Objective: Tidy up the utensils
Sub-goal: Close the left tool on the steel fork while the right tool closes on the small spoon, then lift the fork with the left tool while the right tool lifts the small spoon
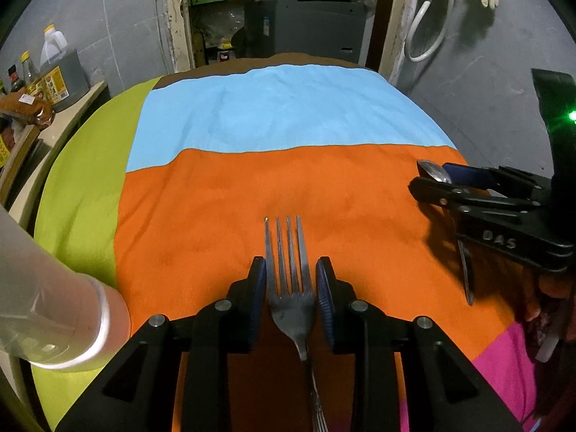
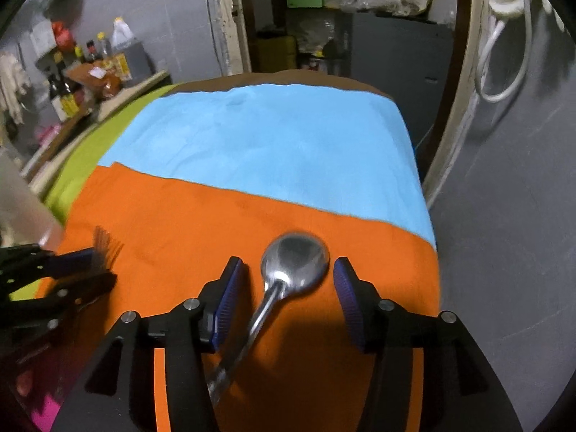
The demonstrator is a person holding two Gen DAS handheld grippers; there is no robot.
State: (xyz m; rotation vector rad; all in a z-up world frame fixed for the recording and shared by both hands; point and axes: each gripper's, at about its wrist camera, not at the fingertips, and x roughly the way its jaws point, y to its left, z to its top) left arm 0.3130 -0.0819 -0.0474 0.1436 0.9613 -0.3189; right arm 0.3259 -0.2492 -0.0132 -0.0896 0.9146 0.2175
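**Two utensils, one per gripper, over the orange cloth**

We've got a fork between the left gripper jaws and a spoon between the right gripper jaws, both above the cloth-covered bench.

Doing it well: keep the fork level w/ tines fwd, lower till it lies flat on the orange patch, then let go. Same for the spoon, set beside it, parallel, not crossing.

Left jaws: pads sit tight vs. the fork's neck, so we judge it clenched on the fork. Right jaws: released, pads well clear of the spoon bowl on both sides; the spoon lies between them, handle running back under the gripper. Whether it rests on the cloth, we can't tell.
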